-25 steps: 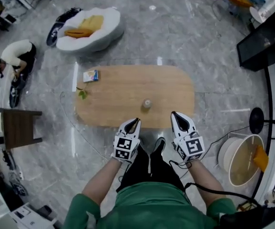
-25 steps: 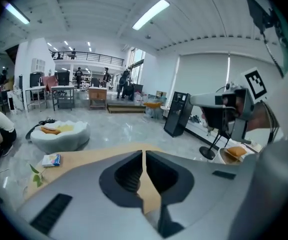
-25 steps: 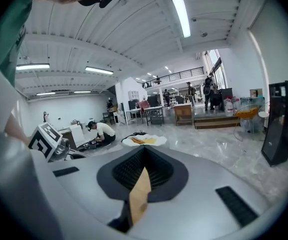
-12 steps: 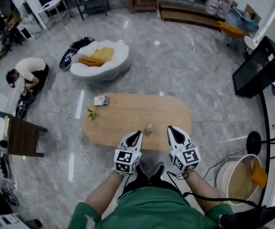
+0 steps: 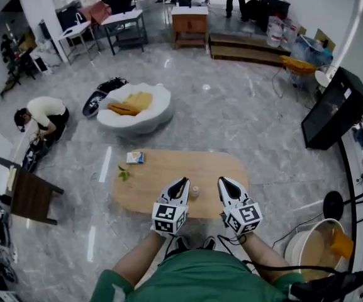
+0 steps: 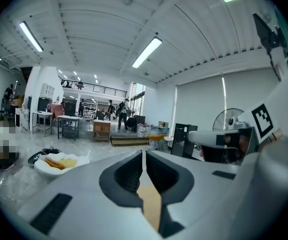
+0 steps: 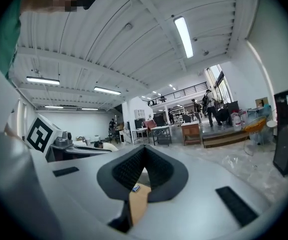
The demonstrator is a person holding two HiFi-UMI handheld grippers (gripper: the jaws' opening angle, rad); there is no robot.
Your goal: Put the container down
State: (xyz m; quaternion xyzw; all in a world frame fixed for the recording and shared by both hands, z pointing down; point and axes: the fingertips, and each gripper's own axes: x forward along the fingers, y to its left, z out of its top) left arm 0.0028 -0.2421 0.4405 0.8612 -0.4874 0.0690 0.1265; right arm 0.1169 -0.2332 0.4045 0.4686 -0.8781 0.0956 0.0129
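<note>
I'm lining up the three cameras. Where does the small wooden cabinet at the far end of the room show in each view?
Head view: cabinet at top centre, far across the floor.
Left gripper view: cabinet left of centre, in the background.
Right gripper view: cabinet right of centre, in the background.
Shared landmark: the low wooden step lies just right of it in every view.

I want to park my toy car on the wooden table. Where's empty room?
The right end of the table is bare, from the little container at the near edge to the rounded corner. The far middle is free too. The left end is busier: a small packet and green leaves lie there.
</note>
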